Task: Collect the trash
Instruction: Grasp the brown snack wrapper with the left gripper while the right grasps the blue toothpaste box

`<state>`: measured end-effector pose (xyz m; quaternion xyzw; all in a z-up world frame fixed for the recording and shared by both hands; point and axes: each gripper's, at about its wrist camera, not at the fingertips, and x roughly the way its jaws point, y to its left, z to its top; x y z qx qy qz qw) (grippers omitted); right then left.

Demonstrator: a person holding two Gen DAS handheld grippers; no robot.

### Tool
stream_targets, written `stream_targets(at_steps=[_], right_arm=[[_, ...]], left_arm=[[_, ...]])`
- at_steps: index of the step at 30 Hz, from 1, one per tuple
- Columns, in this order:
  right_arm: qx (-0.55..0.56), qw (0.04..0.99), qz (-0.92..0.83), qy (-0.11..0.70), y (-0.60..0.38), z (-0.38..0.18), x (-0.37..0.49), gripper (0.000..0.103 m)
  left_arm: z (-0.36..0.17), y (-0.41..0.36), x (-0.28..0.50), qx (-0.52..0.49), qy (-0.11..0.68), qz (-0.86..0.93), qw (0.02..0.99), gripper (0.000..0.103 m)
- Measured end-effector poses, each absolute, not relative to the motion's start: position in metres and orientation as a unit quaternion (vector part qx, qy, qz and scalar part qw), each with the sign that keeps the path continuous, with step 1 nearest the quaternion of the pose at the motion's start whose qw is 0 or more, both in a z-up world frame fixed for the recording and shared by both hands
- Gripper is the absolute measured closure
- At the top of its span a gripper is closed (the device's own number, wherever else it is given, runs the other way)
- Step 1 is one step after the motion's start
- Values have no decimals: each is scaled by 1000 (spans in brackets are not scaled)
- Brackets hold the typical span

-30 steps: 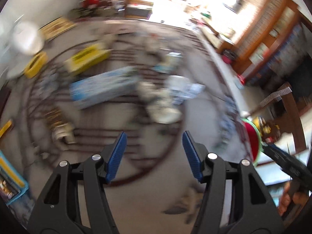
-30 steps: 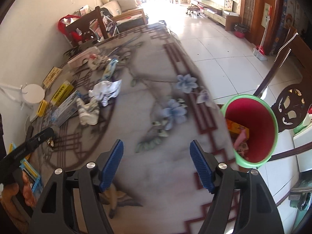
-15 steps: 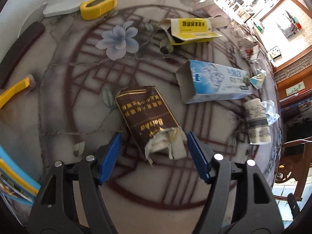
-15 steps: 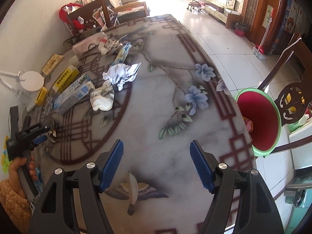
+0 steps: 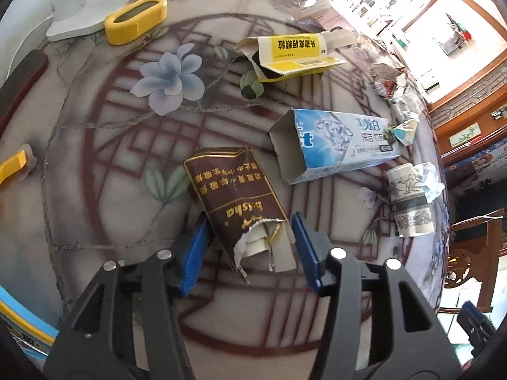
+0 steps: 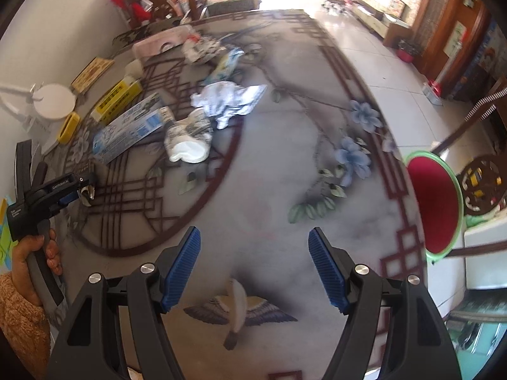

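Observation:
A torn brown cigarette pack lies on the patterned table. My left gripper is open, its blue pads on either side of the pack's torn near end; it also shows in the right wrist view. A blue toothpaste box, a yellow box, a crumpled paper cup and crumpled wrappers lie beyond. My right gripper is open and empty over bare table. A red bin with a green rim stands off the table's right edge.
A white lamp base, a yellow holder and a yellow tool sit at the left. A carved wooden chair stands behind the bin. A white crumpled wrapper lies mid-table.
My left gripper swung down to the table and moved forward so its pads now flank the cigarette pack. My right gripper moved left, away from the bin.

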<state>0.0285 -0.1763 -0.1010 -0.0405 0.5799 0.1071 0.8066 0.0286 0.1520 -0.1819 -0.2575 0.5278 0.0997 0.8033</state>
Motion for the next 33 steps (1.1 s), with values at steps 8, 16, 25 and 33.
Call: stream_targets(at_steps=[8, 16, 25, 33], right_arm=[[-86, 788, 157, 590, -129, -115, 49, 34], [-188, 783, 255, 535, -60, -106, 111, 34], [-430, 660, 398, 470, 44, -151, 146, 33], [-497, 540, 481, 478, 89, -192, 166, 21]], left_arm=[[-169, 147, -4, -262, 519, 85, 809, 53], [-174, 146, 1, -264, 520, 93, 807, 53], [-185, 151, 8, -285, 533, 102, 790, 53], [-188, 150, 9, -298, 534, 109, 784, 51]])
